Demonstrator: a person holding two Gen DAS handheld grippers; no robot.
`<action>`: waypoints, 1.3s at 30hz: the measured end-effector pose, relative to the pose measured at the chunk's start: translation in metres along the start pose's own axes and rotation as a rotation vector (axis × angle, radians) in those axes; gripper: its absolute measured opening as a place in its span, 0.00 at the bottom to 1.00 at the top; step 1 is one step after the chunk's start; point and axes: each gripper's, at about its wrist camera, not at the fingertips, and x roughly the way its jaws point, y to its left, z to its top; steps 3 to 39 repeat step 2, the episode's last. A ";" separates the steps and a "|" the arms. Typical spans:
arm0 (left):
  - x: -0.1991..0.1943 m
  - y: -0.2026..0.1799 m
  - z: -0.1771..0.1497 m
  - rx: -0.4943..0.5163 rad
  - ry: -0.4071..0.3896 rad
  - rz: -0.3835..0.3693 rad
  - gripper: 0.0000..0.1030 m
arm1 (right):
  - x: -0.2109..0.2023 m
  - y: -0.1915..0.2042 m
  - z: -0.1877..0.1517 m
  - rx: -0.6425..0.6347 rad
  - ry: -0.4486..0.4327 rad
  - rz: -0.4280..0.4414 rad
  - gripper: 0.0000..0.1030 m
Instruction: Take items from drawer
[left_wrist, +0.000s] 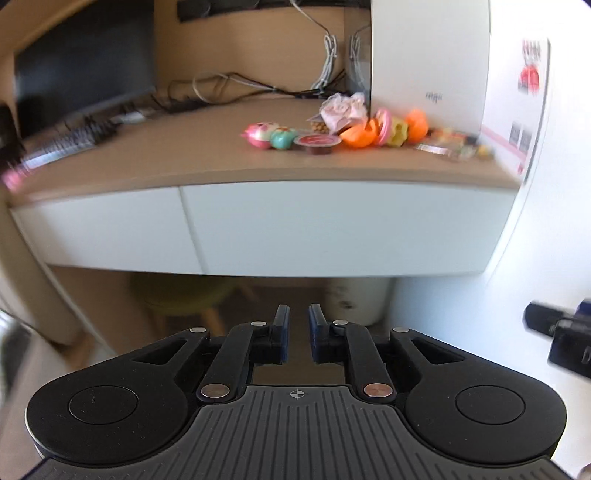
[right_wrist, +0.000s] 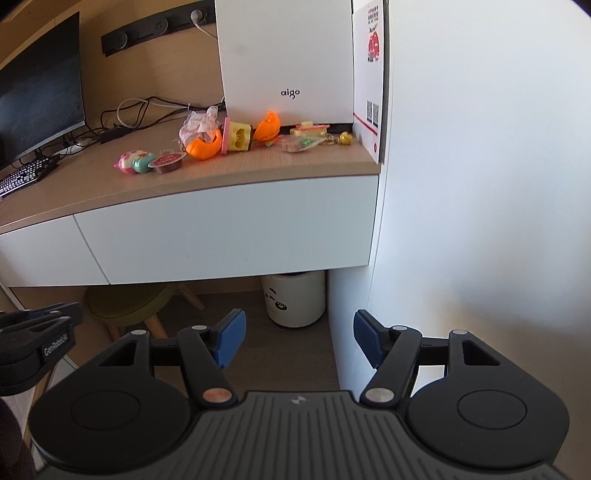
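Two white drawer fronts sit closed under the wooden desktop: a wide one (left_wrist: 332, 229) (right_wrist: 221, 236) and a narrower one to its left (left_wrist: 103, 229) (right_wrist: 37, 251). On the desktop lie several small toys and snacks: an orange capsule (left_wrist: 358, 134) (right_wrist: 203, 146), a pink-and-teal toy (left_wrist: 269, 134) (right_wrist: 135, 160), a jelly cup (left_wrist: 317, 142) (right_wrist: 168, 162). My left gripper (left_wrist: 299, 332) hangs below and in front of the wide drawer, fingers drawn together to a narrow slit, holding nothing. My right gripper (right_wrist: 297, 338) is open and empty, low by the white side panel.
A white aigo box (right_wrist: 284, 55) and a red-printed carton (right_wrist: 369, 74) stand at the desk's back right. A monitor (right_wrist: 37, 92), keyboard (right_wrist: 26, 175) and cables sit at the left. Under the desk are a green stool (right_wrist: 125, 299) and a white bin (right_wrist: 295, 299). A white wall (right_wrist: 480, 184) is on the right.
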 end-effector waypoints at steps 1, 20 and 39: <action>0.004 0.004 0.007 -0.014 0.001 -0.007 0.14 | -0.001 0.000 0.005 -0.005 0.002 -0.007 0.63; 0.010 0.010 0.012 -0.028 -0.001 -0.005 0.14 | -0.001 0.000 0.012 -0.009 0.004 -0.017 0.63; 0.010 0.010 0.012 -0.028 -0.001 -0.005 0.14 | -0.001 0.000 0.012 -0.009 0.004 -0.017 0.63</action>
